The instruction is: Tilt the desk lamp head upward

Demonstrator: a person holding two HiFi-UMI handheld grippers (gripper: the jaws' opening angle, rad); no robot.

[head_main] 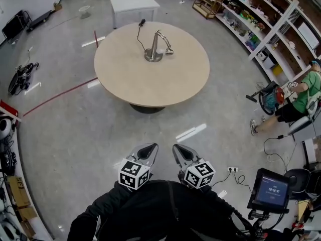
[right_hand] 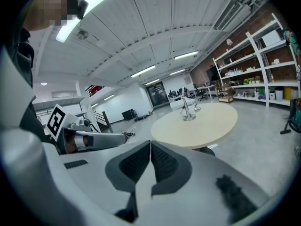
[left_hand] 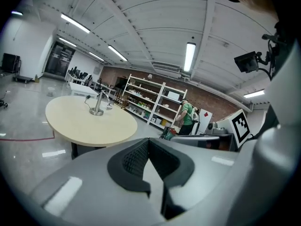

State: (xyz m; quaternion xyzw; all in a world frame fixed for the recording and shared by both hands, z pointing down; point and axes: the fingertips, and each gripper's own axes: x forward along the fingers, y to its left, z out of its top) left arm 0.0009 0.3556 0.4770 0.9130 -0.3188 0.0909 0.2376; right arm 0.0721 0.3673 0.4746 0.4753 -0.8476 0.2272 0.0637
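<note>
A silver desk lamp (head_main: 154,49) stands on a round beige table (head_main: 150,79), its small head (head_main: 168,49) drooping to the right and a black cable trailing off behind it. The lamp is also small and distant in the left gripper view (left_hand: 97,105) and the right gripper view (right_hand: 188,110). My left gripper (head_main: 150,147) and right gripper (head_main: 178,149) are held side by side close to my body, well short of the table over bare floor. Both are shut and hold nothing; their dark pads meet in the left gripper (left_hand: 148,147) and right gripper (right_hand: 150,149) views.
A white square table (head_main: 133,4) stands beyond the round one. Shelving (head_main: 261,26) runs along the right wall. A person in a green shirt (head_main: 303,92) sits at right near a vacuum. A monitor (head_main: 271,191) and floor cables lie at lower right. Red tape (head_main: 60,97) crosses the floor.
</note>
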